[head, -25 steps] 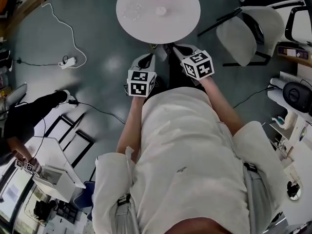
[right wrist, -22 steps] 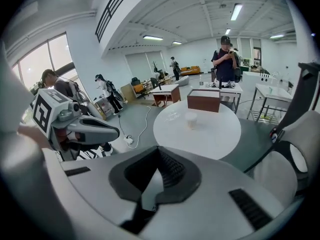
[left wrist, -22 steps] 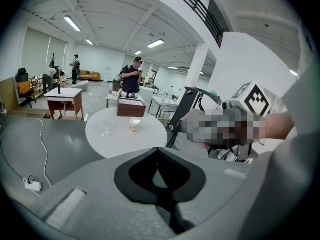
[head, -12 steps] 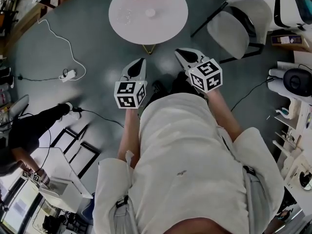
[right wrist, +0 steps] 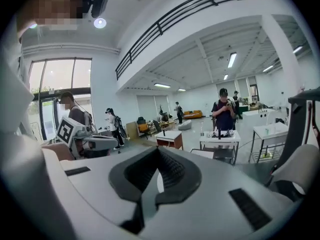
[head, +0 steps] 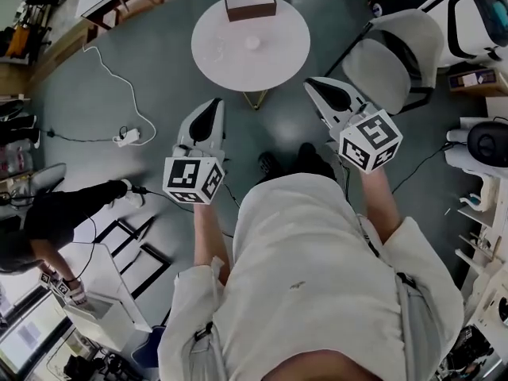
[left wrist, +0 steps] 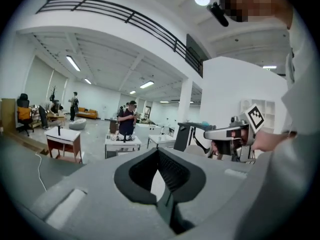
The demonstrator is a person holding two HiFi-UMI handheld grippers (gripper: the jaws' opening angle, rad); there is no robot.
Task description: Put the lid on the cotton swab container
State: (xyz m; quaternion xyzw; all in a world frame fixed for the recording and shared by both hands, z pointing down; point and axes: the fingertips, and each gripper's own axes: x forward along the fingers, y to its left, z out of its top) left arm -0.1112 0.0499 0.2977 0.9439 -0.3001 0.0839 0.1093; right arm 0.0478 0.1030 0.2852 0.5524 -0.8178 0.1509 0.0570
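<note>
On the round white table (head: 278, 62) at the top of the head view lie a small white round piece (head: 252, 43) and a faint clear item (head: 216, 51); which is lid and which container I cannot tell. My left gripper (head: 214, 103) and right gripper (head: 313, 84) hang over the floor short of the table, well apart, both shut and empty. In the left gripper view the gripper (left wrist: 157, 148) points level into the room with its jaws together. My gripper (right wrist: 157, 148) looks the same in the right gripper view. Neither gripper view shows the table.
A brown box (head: 249, 2) sits at the table's far edge. A white chair (head: 389, 58) stands to the right of the table, and a cable with a power strip (head: 127, 137) lies on the floor at left. People and desks fill the room behind.
Both grippers have spread apart and risen toward the head camera. The table now sits farther from their tips, with more floor between.
</note>
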